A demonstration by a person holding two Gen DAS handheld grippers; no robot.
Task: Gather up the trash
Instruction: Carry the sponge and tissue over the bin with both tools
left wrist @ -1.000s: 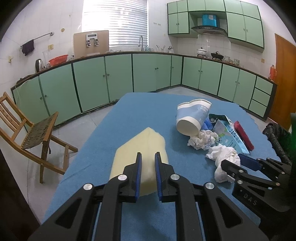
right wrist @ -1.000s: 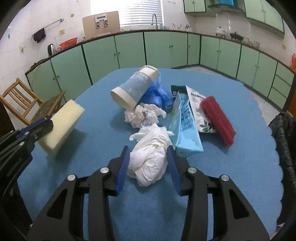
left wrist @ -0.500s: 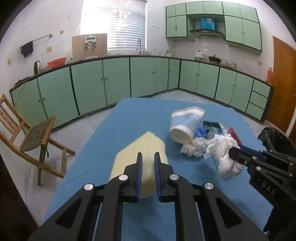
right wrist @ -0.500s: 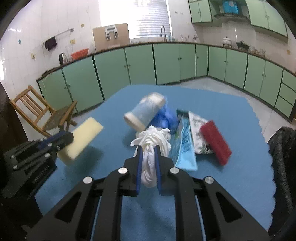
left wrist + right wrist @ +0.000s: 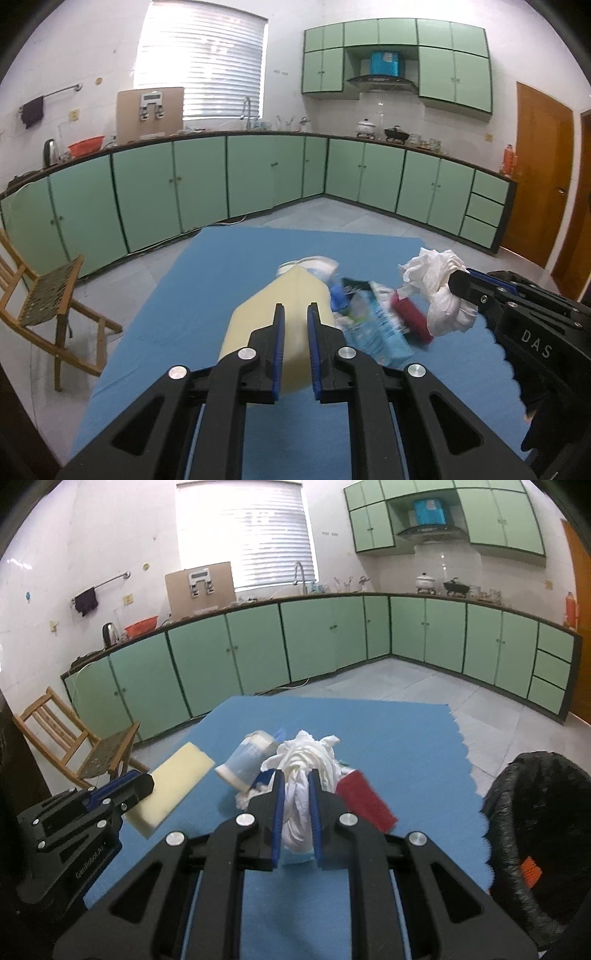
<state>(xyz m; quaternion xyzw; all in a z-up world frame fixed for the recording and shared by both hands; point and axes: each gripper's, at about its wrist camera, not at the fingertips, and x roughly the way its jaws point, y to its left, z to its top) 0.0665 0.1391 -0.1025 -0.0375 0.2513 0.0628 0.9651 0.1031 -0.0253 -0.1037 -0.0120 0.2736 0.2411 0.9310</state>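
Note:
My left gripper (image 5: 295,325) is shut on a pale yellow sponge (image 5: 258,317), which hangs above the blue table (image 5: 199,295); the same sponge (image 5: 173,782) shows in the right wrist view, held by the left gripper (image 5: 144,782). My right gripper (image 5: 295,794) is shut on a crumpled white tissue wad (image 5: 306,757), lifted off the cloth; that wad (image 5: 436,288) and the right gripper (image 5: 461,280) appear at the right in the left wrist view. On the table lie a paper cup (image 5: 243,760), a red packet (image 5: 365,801), a light blue carton (image 5: 380,328) and another tissue (image 5: 243,799).
A black trash bag (image 5: 535,812) stands open past the table's right edge. A wooden chair (image 5: 40,306) stands on the floor to the left. Green cabinets (image 5: 258,173) line the far walls, and a brown door (image 5: 539,177) is at the right.
The right gripper closed on the tissue wad and lifted it off the table. The left gripper rose with the sponge. The remaining trash now sits lower and further off in both views.

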